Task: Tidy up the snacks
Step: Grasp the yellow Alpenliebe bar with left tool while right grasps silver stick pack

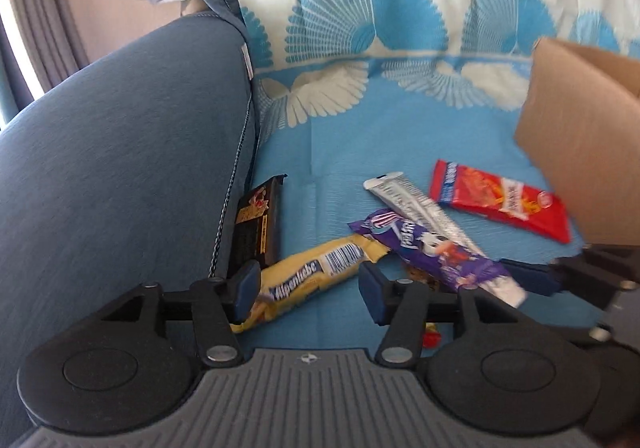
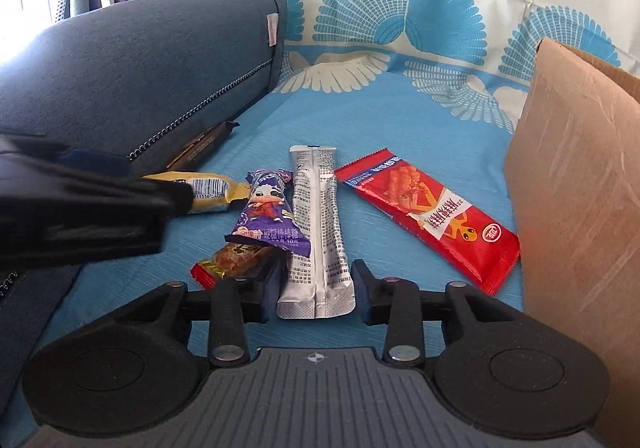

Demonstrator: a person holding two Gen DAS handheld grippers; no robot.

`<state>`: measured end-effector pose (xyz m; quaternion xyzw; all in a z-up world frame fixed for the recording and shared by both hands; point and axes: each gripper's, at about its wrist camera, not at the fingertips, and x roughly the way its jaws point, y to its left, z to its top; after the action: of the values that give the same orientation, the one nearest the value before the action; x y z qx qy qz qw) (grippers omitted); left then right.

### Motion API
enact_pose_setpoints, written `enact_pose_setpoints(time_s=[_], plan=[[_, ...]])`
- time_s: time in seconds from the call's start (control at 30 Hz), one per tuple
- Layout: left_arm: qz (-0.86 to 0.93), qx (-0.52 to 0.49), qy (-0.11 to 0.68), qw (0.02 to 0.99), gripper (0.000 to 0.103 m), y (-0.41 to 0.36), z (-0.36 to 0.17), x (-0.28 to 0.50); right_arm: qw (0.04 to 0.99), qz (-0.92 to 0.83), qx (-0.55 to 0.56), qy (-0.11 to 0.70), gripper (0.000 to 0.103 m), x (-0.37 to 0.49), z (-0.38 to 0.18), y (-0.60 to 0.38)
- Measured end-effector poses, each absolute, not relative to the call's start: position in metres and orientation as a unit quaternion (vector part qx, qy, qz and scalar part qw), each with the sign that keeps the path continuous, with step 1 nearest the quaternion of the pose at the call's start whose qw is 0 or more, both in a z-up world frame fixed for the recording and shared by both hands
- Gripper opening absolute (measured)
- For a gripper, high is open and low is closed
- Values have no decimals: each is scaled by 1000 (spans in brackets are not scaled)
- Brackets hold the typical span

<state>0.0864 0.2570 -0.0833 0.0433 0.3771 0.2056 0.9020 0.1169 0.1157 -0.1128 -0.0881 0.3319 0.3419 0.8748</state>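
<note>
- snacks lie scattered on the blue cloth point(image 2: 400, 119), left of the cardboard box point(image 2: 580, 167).
- right gripper point(image 2: 316, 288) straddles the silver sachet point(image 2: 316, 215); whether its pads press i cannot tell. pinch squarely, avoiding the purple packet point(image 2: 268, 215).
- left gripper point(image 1: 308, 288) spread over the yellow bar point(image 1: 304, 272), nothing pinched.

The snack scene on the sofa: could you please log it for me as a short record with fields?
surface: blue patterned cloth on a sofa seat
container: cardboard box, at the right
loose snacks: red packet, silver stick pack, purple packet, yellow bar, dark bar against the armrest
left gripper: open, over the yellow bar
right gripper: astride the silver stick pack's near end; grip unclear
</note>
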Motion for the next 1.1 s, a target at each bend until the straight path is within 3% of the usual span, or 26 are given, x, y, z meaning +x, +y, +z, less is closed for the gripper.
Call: enact_pose_setpoints(time_s=[0.2,0.27,0.3,0.33,0.73,0.87,1.1], plan=[[195,65,418,885,68,265,-102,105,872,342,-79,341,37,116,-110,108],[187,30,413,891,45,271,-100,99,870,340,-75,350,35,114,-106,102],[183,1,416,891,15,276,-99,95,868,340,-73,355,35,112,-104,99],[182,-21,417,890,13,279,-96,91,865,341,-74,360,35,110,-101,96],[133,-164,397,893,12,251,-61,-9,840,353,-121,393,35,56,-77,58],[119,-150,389,901,12,233,-53,-25,841,356,-134,385,34,27,-70,41],[100,-141,458,872,13,216,-62,-22,835,369,-153,379,35,-22,-63,15]])
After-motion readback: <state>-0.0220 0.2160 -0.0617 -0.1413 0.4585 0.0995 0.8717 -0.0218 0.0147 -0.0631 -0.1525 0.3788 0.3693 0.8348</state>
